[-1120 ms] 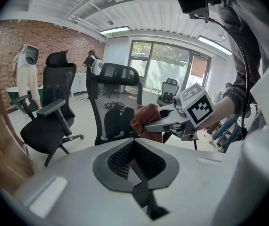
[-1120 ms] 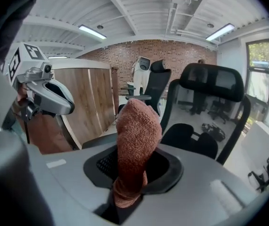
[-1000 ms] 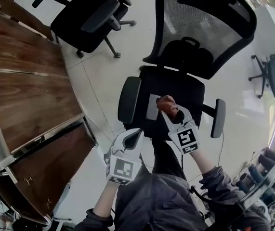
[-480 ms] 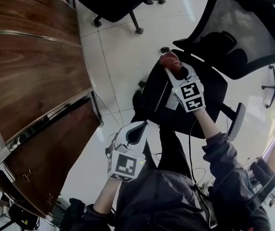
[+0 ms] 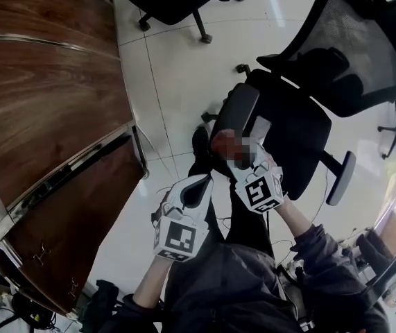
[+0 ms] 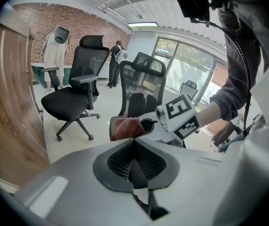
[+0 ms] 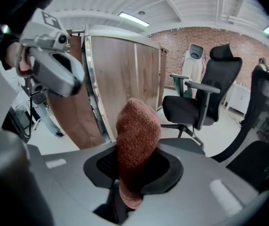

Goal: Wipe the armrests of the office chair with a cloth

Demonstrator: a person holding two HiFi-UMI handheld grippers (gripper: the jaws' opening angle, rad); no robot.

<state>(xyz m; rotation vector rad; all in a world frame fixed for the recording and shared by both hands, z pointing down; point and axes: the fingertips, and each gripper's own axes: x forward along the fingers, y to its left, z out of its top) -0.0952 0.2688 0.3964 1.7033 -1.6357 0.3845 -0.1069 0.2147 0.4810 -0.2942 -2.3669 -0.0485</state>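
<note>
**Cloth at the near end of the left armrest, wipe in hand**

I'm holding my right gripper [image 5: 246, 165] over the office chair [image 5: 291, 127], and its jaws are pinching the rust-red cloth [image 5: 224, 143] tight, the wad bulging up well past the tips. The cloth is sitting right at the near end of the left armrest [image 5: 238, 109]. I can't tell whether it's pressing on the pad or hanging just off it.

My left gripper [image 5: 196, 186] is hovering nearer to me, a little to the left. Its jaws are closed together on nothing, and it's doing no work here. The wooden desk [image 5: 52, 103] is lying well off to the left.

I'm reading this as the wiping step on the left armrest, at one end of a stroke. The right armrest [image 5: 341, 177] is waiting on the far side of the seat, well apart from the cloth.

The next move is calling for firm downward pressure and a run along the pad's full length. I'm keeping the pinch tight so the cloth isn't dragging loose, then I'm crossing to the right armrest.
</note>
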